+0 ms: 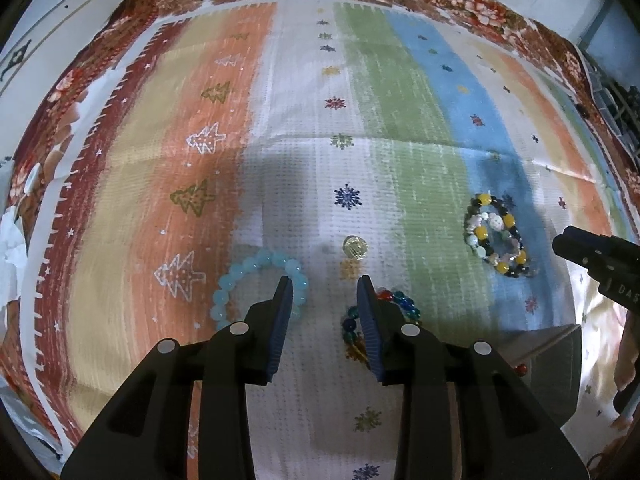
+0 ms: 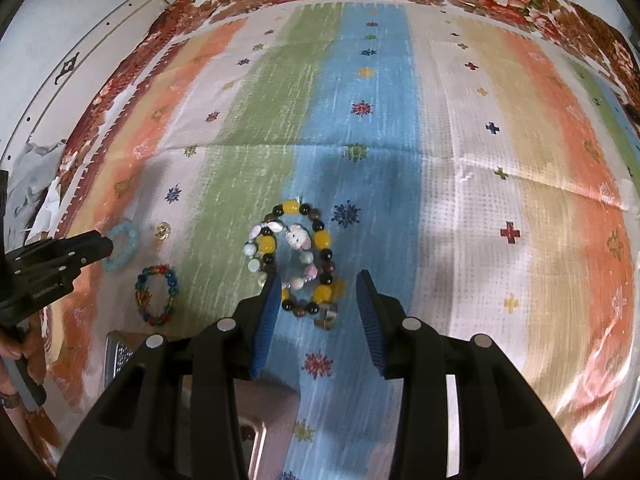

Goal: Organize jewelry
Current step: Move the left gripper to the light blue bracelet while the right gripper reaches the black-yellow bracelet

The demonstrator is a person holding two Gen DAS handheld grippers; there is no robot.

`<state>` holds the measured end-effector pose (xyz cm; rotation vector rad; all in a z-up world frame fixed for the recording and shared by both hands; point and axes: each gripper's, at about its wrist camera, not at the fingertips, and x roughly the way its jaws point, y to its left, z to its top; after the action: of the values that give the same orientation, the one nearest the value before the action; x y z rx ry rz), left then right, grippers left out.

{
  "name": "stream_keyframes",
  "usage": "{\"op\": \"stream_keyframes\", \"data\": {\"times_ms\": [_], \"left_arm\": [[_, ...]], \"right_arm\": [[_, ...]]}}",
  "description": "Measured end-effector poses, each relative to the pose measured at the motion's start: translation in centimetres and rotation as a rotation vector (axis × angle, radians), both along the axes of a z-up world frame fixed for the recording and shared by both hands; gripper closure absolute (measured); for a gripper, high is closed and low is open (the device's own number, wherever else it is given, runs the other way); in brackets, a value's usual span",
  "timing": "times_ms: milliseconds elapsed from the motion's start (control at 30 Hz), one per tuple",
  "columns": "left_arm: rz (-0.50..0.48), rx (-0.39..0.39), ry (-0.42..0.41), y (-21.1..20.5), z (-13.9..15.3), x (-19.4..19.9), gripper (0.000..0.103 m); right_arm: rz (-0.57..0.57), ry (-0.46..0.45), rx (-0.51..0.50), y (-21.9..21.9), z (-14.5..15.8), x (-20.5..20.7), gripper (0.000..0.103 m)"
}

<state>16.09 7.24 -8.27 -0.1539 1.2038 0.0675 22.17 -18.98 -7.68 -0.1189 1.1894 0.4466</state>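
Note:
My left gripper (image 1: 325,284) hangs open over the striped cloth with nothing between its blue pads. A light blue bead bracelet (image 1: 248,284) lies partly behind its left finger. A multi-colour bead bracelet (image 1: 406,302) lies partly behind its right finger. A small clear gold bead (image 1: 354,246) sits just beyond the tips. My right gripper (image 2: 319,280) is open above a pile of yellow, black and white bead bracelets (image 2: 298,240). The near end of the pile reaches between the tips, and the pads do not touch it. The left gripper (image 2: 106,248) shows at the left edge of the right wrist view.
A striped cloth (image 2: 460,128) with snowflake prints covers the surface, over a floral cloth (image 1: 480,12) at the far edge. A brownish box (image 1: 556,360) stands near the front, between the two grippers. A hand (image 2: 16,344) holds the left gripper's handle.

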Motion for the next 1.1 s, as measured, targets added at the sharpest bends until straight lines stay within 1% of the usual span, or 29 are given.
{"op": "stream_keyframes", "data": {"times_ms": [100, 233, 333, 500, 633, 867, 1100], "left_arm": [[0.011, -0.008, 0.003, 0.4, -0.2, 0.4, 0.066], [0.015, 0.01, 0.029, 0.7, -1.1, 1.1, 0.066], [0.012, 0.016, 0.044, 0.9, -1.5, 1.4, 0.066], [0.004, 0.02, 0.05, 1.1, -1.6, 1.4, 0.066], [0.007, 0.029, 0.066, 1.2, -2.1, 1.4, 0.066], [-0.015, 0.036, 0.096, 1.0, -3.0, 1.5, 0.065], [-0.014, 0.039, 0.111, 1.0, -3.4, 1.5, 0.065]], "right_arm": [[0.002, -0.007, -0.037, 0.7, -0.5, 0.6, 0.062], [-0.006, 0.013, -0.071, 1.2, -2.0, 1.5, 0.062], [-0.016, 0.032, -0.076, 1.5, -2.9, 2.4, 0.062], [-0.027, 0.041, -0.07, 1.9, -3.6, 3.5, 0.062], [-0.038, 0.044, -0.088, 2.1, -4.3, 4.2, 0.062], [-0.05, 0.045, -0.102, 2.3, -5.3, 4.6, 0.062], [-0.049, 0.048, -0.092, 2.4, -5.5, 4.7, 0.062]]}}
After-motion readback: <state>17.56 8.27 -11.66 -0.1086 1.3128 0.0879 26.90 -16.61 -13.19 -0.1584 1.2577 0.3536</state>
